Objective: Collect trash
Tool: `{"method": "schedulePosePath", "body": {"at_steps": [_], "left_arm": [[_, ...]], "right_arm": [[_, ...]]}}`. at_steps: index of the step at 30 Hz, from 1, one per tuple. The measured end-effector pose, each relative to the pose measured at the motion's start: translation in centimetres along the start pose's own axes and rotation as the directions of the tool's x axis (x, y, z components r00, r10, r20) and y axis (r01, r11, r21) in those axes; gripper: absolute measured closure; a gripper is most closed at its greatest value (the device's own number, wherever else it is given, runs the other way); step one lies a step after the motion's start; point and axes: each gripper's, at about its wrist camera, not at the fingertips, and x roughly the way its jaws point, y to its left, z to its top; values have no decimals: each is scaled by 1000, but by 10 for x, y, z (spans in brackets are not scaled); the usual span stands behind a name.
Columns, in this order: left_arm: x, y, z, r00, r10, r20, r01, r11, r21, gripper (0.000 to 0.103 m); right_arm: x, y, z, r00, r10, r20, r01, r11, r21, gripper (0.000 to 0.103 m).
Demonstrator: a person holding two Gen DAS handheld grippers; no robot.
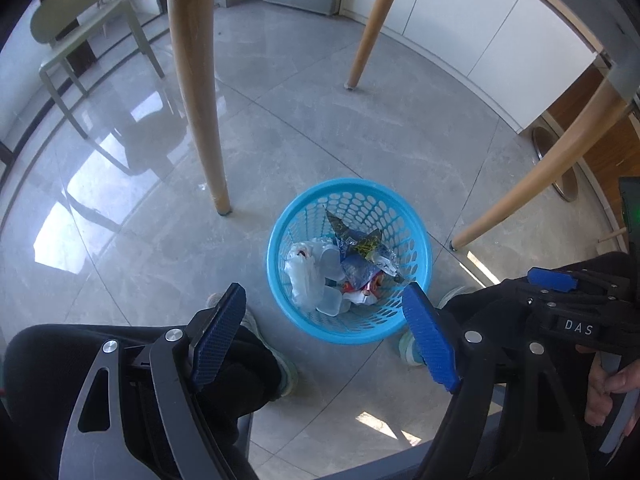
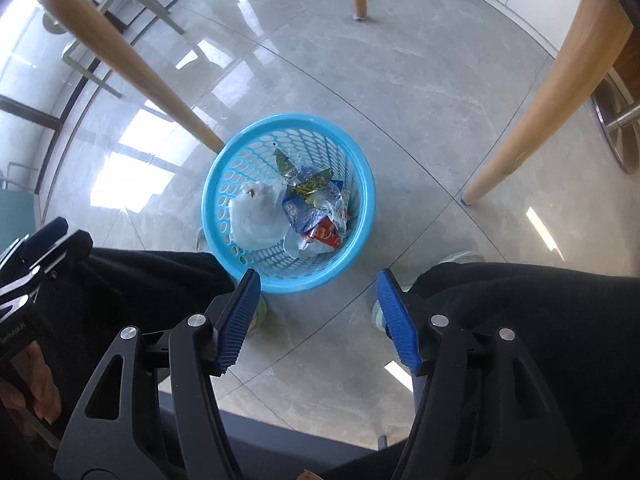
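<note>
A blue perforated plastic basket [image 1: 416,216] [image 2: 360,168] stands on the grey tiled floor between a person's feet. Inside lie a white plastic bag [image 1: 304,276] [image 2: 256,216], clear cups, and crumpled foil snack wrappers [image 1: 360,248] [image 2: 312,196] in blue, green and red. My left gripper [image 1: 326,304] hangs above the basket's near rim, jaws wide open with nothing between the blue pads. My right gripper [image 2: 318,284] also points down above the basket's near side, open and empty. The right gripper [image 1: 560,300] also shows at the right edge of the left wrist view.
Wooden table legs [image 1: 200,100] [image 1: 532,188] [image 2: 132,72] [image 2: 536,112] stand around the basket. A pale green chair [image 1: 80,28] is at the far left. White cabinets [image 1: 500,60] line the far wall. The person's black-trousered knees [image 2: 540,300] and shoes [image 1: 412,344] flank the basket.
</note>
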Motion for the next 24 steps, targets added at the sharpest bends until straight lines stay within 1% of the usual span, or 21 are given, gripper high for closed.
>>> {"method": "schedulePosePath", "body": {"at_steps": [1,3,8,13,16,19,20,21,23,24], "left_arm": [[-5,-1,-2,1000,1,11,-1,1000,7,22],[-13,-3,-6,1000,-3,21,3,1000,12,20],[-34,-3,-15,999,-13,45,12,1000,20,15],[-56,-1,-28,997,-20,70,18,999,33,9],[-68,2,-38,996,-24,87,21,999,31,6],[-75,2,-47,994,-27,103,23,999,36,6],[-76,2,-49,994,-28,104,24,999,39,6],[-76,2,-51,994,-29,106,24,999,40,6],[-73,2,-54,994,-36,106,32,999,42,6],[-71,2,-55,994,-39,100,35,998,42,6]], "right_arm": [[-4,1,-4,1000,9,4,-9,1000,-5,44],[-13,3,-10,1000,12,19,-12,1000,-23,39],[-38,15,-27,998,3,63,4,994,-106,32],[-62,20,-47,995,9,103,8,987,-160,29],[-75,21,-59,992,22,128,2,982,-186,22],[-87,21,-71,988,17,155,16,978,-208,19],[-90,21,-74,987,15,163,20,977,-211,17],[-92,20,-77,985,18,172,19,977,-214,12],[-95,19,-81,982,36,188,6,976,-218,9],[-96,18,-82,980,40,193,3,975,-220,9]]}}
